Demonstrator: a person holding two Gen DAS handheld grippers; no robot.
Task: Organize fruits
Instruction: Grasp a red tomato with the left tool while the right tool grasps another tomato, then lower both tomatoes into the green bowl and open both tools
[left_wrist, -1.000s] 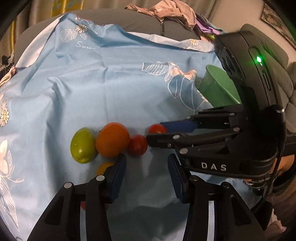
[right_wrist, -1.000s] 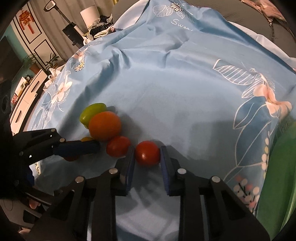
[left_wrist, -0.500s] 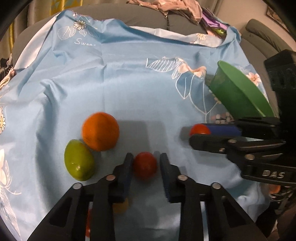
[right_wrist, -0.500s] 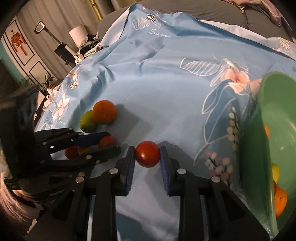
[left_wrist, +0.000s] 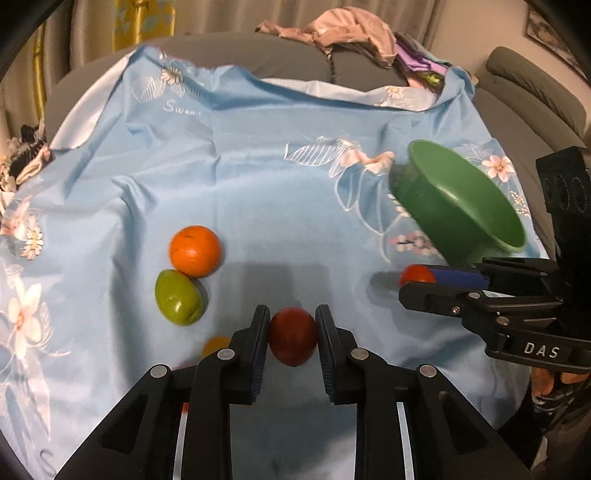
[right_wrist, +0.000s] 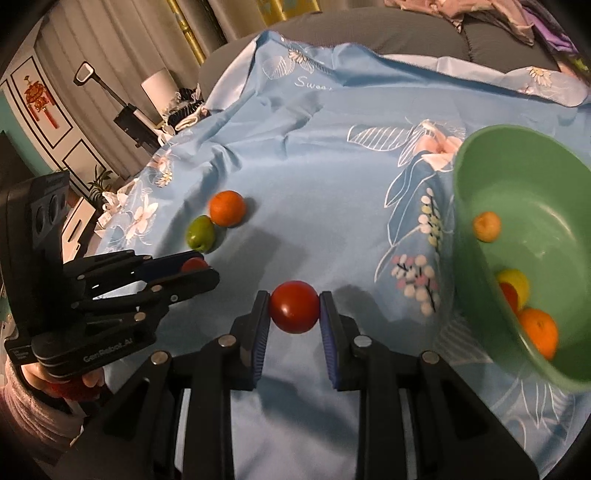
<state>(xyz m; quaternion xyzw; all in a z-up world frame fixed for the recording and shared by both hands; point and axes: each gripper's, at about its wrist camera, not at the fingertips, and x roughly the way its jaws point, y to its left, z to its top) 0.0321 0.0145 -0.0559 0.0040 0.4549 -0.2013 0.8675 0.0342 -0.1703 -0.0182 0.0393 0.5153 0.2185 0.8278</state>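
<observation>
Left wrist view: your left gripper (left_wrist: 291, 332) is clamped on a dark red tomato (left_wrist: 292, 340), lifted off the blue cloth (left_wrist: 258, 177). Right wrist view: your right gripper (right_wrist: 294, 314) is clamped on a second red tomato (right_wrist: 294, 311), also clear of the cloth, just beside the green bowl (right_wrist: 476, 258) on its left.

The bowl sits tilted, its mouth turned towards the right gripper. Inside it lie a small orange fruit, a yellow one, a red one and an orange. Well to the left of the bowl, an orange (left_wrist: 195, 251) and a green fruit (left_wrist: 178, 301) rest touching each other on the cloth. A small yellow fruit (left_wrist: 216, 345) lies farther from the bowl, partly hidden behind the left gripper's finger.

Risks, as judged from here:
- Both tomatoes are smooth and round, held only at their sides; a jolt or a slackened squeeze could let one slip and roll across the cloth.
- The bowl leans on soft, creased fabric; a knock on its rim could tip it and spill the fruit already inside.
- Both grippers are heading for one bowl, so they could collide at its mouth.

Compared with one second ago: the left gripper then stood open near the fruit cluster and now holds a tomato; the right gripper, already clamped then, has carried its tomato up beside the bowl.
</observation>
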